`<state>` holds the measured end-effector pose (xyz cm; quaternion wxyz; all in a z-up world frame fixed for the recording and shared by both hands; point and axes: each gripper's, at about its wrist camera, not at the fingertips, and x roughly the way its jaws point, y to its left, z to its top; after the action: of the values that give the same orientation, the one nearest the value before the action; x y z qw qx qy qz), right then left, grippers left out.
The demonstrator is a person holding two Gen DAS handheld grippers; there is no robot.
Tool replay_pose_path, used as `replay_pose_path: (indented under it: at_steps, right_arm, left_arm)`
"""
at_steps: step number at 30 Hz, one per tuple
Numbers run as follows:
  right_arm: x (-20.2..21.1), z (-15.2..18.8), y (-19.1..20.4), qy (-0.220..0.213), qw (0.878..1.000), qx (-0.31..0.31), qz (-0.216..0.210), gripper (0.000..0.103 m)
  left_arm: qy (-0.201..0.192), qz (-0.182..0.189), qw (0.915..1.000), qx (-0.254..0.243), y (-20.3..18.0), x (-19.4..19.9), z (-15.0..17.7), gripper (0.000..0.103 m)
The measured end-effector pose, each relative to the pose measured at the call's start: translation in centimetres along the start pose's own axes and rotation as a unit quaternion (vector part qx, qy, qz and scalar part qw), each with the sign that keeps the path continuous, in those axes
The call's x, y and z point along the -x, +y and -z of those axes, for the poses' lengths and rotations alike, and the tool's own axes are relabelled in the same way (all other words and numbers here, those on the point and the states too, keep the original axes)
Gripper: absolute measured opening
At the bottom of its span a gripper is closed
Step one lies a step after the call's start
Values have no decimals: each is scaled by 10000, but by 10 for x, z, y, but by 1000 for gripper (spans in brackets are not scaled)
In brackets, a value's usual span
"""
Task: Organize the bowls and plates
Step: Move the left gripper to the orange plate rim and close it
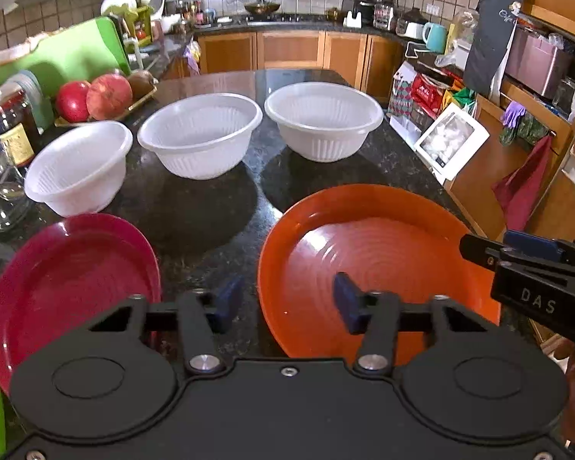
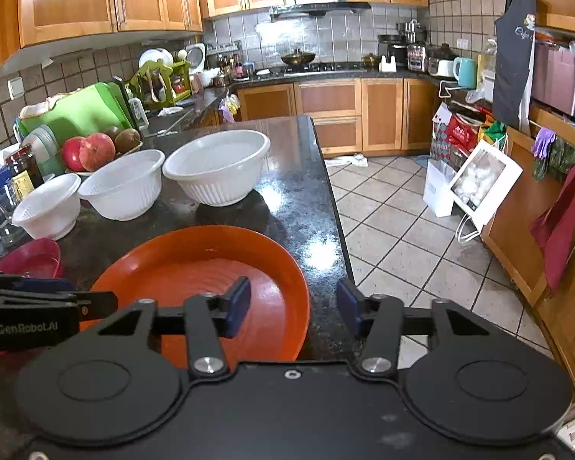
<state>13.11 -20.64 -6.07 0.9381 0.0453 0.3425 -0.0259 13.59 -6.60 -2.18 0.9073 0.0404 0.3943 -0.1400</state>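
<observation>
Home kitchen: stove [image 2: 318, 67], wooden cabinets [image 2: 327, 101].

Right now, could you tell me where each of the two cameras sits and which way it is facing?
Left wrist: sits on the left gripper, low over the counter, facing the red plate, orange plate and three white bowls; its open fingers show, and the right gripper enters from the right.
Right wrist: sits on the right gripper, at the counter's right edge, facing the kitchen; its open fingers straddle the orange plate's rim.
Shared: both plates, the bowls, the counter.

Bare counter [image 1: 207, 207] (dark granite) between bowls [image 1: 199, 134] and plates [image 1: 364, 264].
</observation>
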Motion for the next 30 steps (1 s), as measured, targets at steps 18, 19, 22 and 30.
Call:
replay_pose_path:
  at_steps: [18, 19, 22, 30]
  right_arm:
    - [-9, 0, 2, 282, 9995, 102, -85, 22]
    - [-9, 0, 3, 281, 9995, 111, -80, 22]
    - [-11, 0, 2, 289, 9995, 115, -67, 22]
    - [-19, -4, 1, 367, 9993, 20, -46, 22]
  left_arm:
    - [169, -7, 9997, 152, 6, -9, -7, 29]
    - [172, 6, 9997, 154, 7, -9, -7, 29]
    - [205, 19, 9997, 143, 8, -11, -6, 29]
    - [391, 78, 9990, 178, 10, -24, -7, 30]
